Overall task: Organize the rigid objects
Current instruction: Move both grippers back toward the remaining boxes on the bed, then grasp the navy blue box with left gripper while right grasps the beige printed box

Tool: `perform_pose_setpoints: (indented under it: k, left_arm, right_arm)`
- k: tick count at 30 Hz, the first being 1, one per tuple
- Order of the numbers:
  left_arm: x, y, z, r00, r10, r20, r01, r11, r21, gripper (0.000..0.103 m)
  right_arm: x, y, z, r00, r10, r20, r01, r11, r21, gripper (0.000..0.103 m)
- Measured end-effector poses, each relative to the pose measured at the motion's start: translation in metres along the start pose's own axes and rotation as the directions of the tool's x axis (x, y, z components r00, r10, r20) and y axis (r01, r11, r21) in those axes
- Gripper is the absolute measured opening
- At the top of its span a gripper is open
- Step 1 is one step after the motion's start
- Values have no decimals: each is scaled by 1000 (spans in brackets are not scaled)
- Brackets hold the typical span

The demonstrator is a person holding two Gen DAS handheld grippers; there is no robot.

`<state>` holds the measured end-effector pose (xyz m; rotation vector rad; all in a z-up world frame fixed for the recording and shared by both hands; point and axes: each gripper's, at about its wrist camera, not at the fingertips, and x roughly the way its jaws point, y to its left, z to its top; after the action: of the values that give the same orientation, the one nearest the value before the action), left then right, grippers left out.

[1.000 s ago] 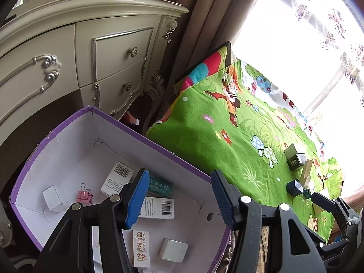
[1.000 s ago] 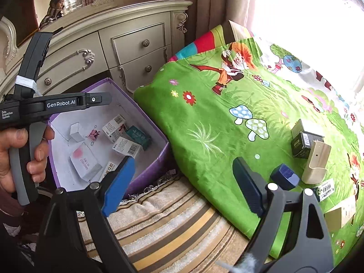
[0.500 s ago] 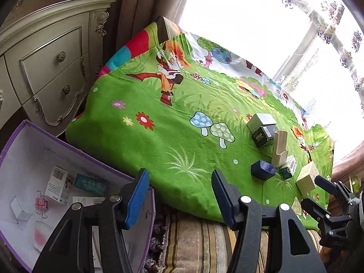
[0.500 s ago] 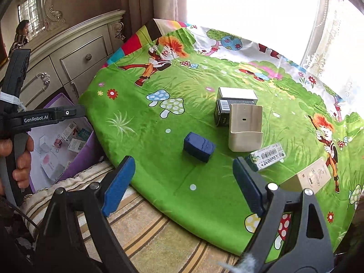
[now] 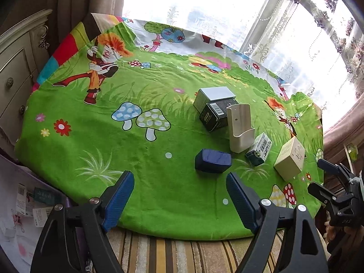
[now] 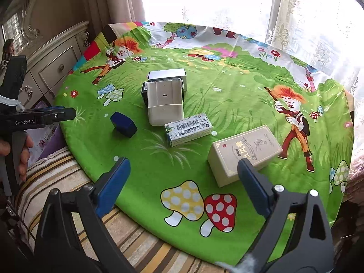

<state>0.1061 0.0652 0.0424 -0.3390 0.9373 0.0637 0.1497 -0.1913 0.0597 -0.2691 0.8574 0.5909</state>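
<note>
"GenRobot.AI" is printed in white on the black body of the left gripper (image 6: 36, 119), as seen in the right wrist view. In the left wrist view, "DAS" can be made out, faintly, on the black body of the right gripper (image 5: 341, 207). A barcode with small print too fine to be read is carried by the white and green carton (image 6: 188, 132). Chinese characters are printed on the top of the beige box (image 6: 245, 152), but they are not clear enough to be read. A yellow label and a barcode are borne by the black box (image 5: 215, 116); neither is legible.
</note>
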Motion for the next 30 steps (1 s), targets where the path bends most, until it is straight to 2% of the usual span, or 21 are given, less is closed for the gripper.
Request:
perform_pose_setpoints:
  k: [7,12,16,18,21,30]
  left_arm:
    - [37,-39,5,998,25,-50,-21,997,74,84]
    - [62,-46,10,995,72,-76,-65,994,84,84]
    - [74,-50,14,993,76,-85,-67,992,109,83]
    - [81,-54,14,992,78,-96,-65,989,129,69]
    - [89,-57,12,990,71,-122,-54,989,141,53]
    - [90,-58,10,991,68,-111,-51,987,149,52]
  right_arm:
    - [-3,-38,-3,1000,-3,-1,3,1000,-28,102]
    - [-2,-61,-4,1000,28,10,-27,999,-47,102]
    - [2,-71,-1,999,35,7,-34,997,-74,102]
    - [6,-76,2,999,50,6,-49,996,-77,102]
    - [15,-82,7,999,47,-6,-47,995,-86,102]
    - [48,-77,12,995,67,-72,-79,981,-179,102]
